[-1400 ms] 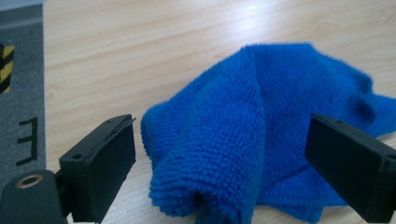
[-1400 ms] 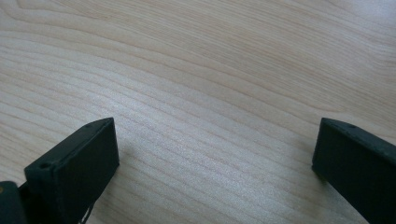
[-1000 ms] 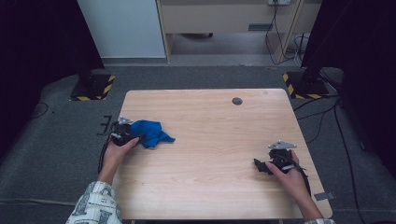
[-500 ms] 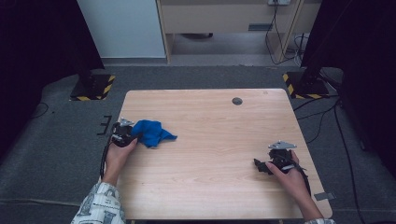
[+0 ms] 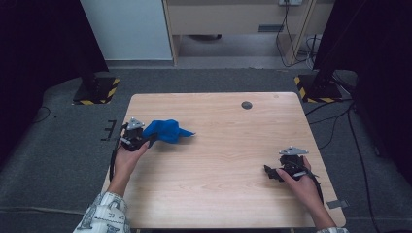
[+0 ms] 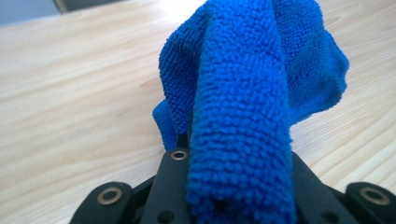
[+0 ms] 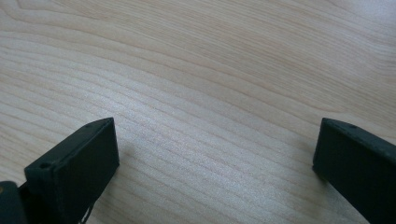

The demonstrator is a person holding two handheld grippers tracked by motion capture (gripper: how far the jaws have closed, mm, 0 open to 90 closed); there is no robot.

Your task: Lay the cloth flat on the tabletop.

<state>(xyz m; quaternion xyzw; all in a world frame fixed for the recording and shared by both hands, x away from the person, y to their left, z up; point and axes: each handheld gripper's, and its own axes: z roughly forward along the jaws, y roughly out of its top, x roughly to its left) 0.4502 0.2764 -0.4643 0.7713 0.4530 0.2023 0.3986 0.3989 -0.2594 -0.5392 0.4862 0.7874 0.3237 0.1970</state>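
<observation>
Since the earlier frame the left gripper (image 5: 145, 140) has closed its jaws on the blue microfibre cloth (image 6: 243, 116) and raised it off the surface (image 5: 218, 160) near its left edge. Lift smoothly until the hanging folds clear. The right gripper (image 5: 273, 173) rests spread, empty.

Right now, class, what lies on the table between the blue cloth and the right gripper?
Nothing: in the high view, bare wood separates the blue cloth from the right gripper.

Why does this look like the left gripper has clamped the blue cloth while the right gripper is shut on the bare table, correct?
Not quite. The right gripper is open, jaws wide apart over the bare table, as the right gripper view shows. The left gripper has indeed just closed on the blue cloth.
</observation>
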